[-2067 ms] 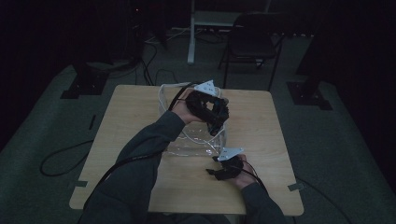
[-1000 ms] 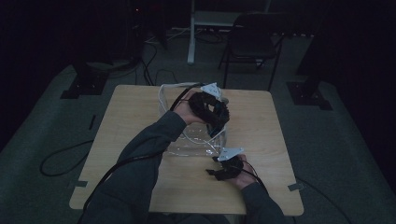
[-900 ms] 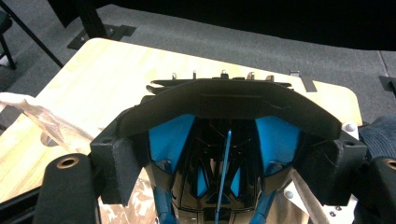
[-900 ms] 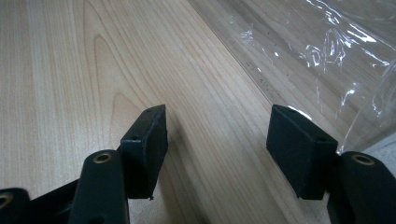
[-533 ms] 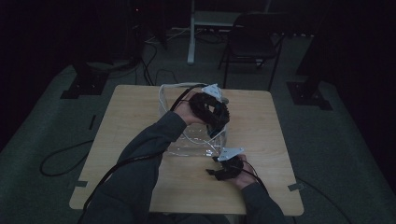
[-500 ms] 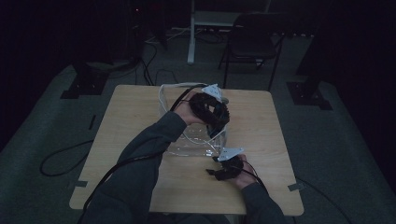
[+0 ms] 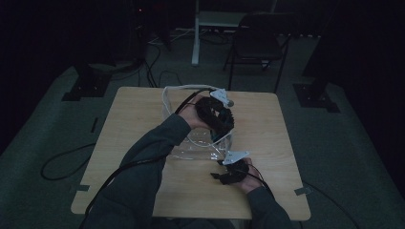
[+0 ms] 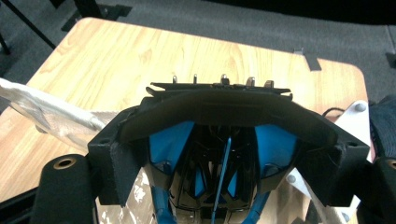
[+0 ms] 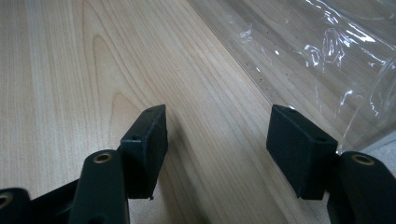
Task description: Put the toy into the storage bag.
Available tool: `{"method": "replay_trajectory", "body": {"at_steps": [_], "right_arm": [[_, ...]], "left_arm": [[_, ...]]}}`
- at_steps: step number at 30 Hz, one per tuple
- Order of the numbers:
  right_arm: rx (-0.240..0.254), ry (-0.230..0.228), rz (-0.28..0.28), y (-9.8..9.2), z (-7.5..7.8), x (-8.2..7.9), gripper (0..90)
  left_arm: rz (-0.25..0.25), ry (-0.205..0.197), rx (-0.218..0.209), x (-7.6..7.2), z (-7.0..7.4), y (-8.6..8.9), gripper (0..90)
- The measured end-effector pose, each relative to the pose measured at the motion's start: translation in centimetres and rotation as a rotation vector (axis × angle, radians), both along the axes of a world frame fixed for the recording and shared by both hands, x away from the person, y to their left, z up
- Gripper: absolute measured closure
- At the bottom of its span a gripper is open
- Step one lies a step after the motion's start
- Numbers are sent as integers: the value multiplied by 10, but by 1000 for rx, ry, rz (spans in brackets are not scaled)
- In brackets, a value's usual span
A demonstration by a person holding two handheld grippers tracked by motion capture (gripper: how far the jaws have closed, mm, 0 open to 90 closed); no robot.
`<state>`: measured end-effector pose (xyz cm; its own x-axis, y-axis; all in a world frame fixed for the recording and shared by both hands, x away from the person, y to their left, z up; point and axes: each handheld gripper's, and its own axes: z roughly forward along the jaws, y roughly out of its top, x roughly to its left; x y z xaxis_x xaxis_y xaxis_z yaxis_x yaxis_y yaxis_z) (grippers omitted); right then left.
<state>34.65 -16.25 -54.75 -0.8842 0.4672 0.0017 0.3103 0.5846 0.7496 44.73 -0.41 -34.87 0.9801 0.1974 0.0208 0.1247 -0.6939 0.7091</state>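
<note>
My left gripper (image 7: 217,117) hovers over the far part of a clear plastic bag (image 7: 200,145) in the middle of the table. It is shut on a black and blue object (image 8: 219,107) with several small metal pins along its top edge. In the left gripper view the two black jaws press on that object's sides, and my left gripper (image 8: 219,158) has crumpled bag plastic (image 8: 51,112) below it. My right gripper (image 7: 220,171) rests low on the wood near the front edge, beside the bag's near corner. In its own view my right gripper (image 9: 217,135) is open over bare wood, with the bag's edge (image 9: 327,56) to the upper right.
The wooden table (image 7: 133,119) has bare room on its left half and right side. Black cables trail from both grippers over the front edge. A dark chair (image 7: 258,43) and stand feet (image 7: 86,86) are on the floor beyond the table.
</note>
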Motion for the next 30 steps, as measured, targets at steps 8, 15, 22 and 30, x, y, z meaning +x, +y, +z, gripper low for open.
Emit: {"method": "replay_trajectory", "body": {"at_steps": [8,15,22,30], "right_arm": [[-1,1,-1,0,0,0,377],[-1,2,-1,0,0,-1,377],[0,2,-1,0,0,-1,376],[-1,3,-1,0,0,-1,376]], "left_arm": [[-6,8,34,0,-2,-3,227],[-4,15,35,0,-3,-4,226],[-14,-1,62,-1,-4,-10,226],[-16,1,72,-2,-6,-11,228]]}}
